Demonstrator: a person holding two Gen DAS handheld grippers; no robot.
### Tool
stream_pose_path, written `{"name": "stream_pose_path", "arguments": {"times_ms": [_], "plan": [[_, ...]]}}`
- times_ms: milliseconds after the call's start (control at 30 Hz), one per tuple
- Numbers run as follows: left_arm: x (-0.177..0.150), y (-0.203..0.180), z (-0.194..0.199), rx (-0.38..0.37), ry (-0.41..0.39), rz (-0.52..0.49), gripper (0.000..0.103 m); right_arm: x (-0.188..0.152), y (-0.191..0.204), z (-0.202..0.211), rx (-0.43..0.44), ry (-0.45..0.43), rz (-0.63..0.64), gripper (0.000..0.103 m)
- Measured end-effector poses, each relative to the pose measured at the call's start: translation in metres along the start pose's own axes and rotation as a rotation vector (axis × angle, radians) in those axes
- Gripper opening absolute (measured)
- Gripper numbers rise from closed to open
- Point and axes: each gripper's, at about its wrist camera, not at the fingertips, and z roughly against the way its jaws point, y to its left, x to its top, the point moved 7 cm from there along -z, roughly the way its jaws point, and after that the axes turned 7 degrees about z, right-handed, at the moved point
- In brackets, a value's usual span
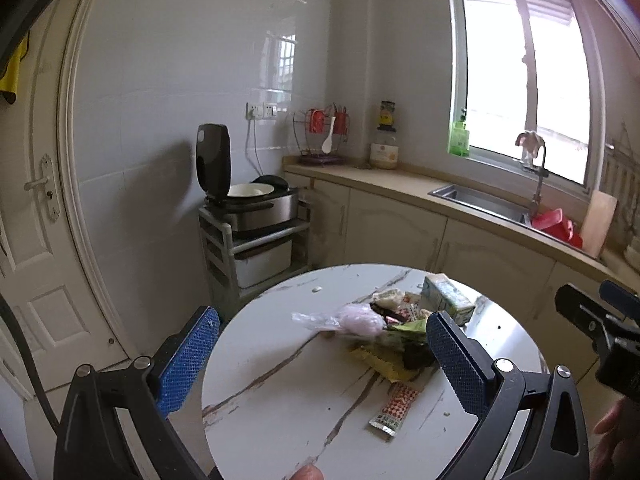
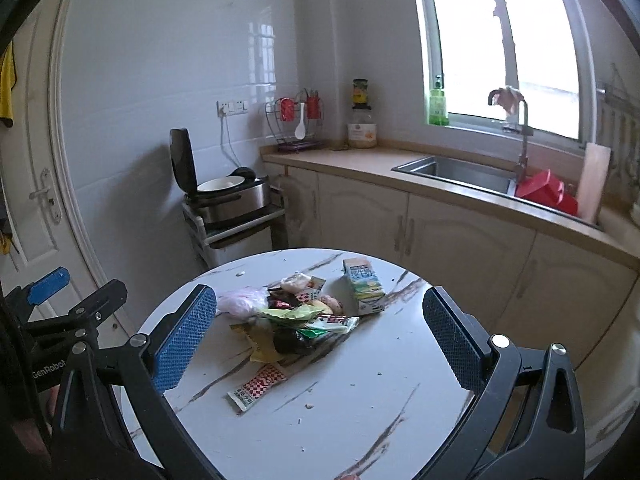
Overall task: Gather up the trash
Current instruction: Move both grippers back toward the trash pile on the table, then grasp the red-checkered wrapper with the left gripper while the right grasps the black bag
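- The left claw point(image 1: 322, 358) is spread wide with nothing between its blue pads, held above the near edge of the round marble tabletop point(image 1: 280, 400)
- The right claw point(image 2: 320, 340) is likewise gaping and empty, poised over the same tabletop from a spot just to the right; each claw shows at the edge of the other's view
- Straight ahead of both lies the trash, all of it on the tabletop: nearest is a red-and-white checked sachet point(image 2: 258, 386), lying flat and a little apart from the rest
- Its long axis runs diagonally in the right wrist view, near-left to far-right, with the barcode end toward the claws
- Beyond it sits the main heap of wrappers point(image 2: 292, 320): yellow, green, dark and red-white pieces overlapping, with no single direction
- A crumpled pink plastic bag point(image 1: 356, 320) lies at the heap's left side, its clear tail trailing leftward in the left wrist view
- A small drink carton point(image 2: 364, 286) lies on its side at the far right of the heap, long axis running away from the claws
- Small crumbs dot the tabletop around the heap
- Judging by this, collecting has not begun: nothing is gripped, every piece is on the tabletop, and no bin or bag for it is in view
- The lone sachet looks the easiest first pick, though lying flat it may be hard to pinch
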Motion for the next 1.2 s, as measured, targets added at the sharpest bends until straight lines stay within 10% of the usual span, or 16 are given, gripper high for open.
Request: {"name": "stream_pose_path", "arguments": {"times_ms": [800, 1000, 1200], "plan": [[-0.067, -0.024, -0.187, -0.061, 0.507, -0.145, 0.087, -0.094, -0.060, -0.104, 0.038, 0.310, -0.109, 0.103], [-0.060, -0.025, -0.222, -0.072, 0.537, -0.176, 0.074, -0.109, -0.060, -0.124, 0.076, 0.357, -0.125, 0.103], [-0.047, -0.019, -0.247, -0.082, 0.511, -0.163, 0.034, -0.116, -0.048, -0.136, 0.126, 0.385, -0.122, 0.103]]}}
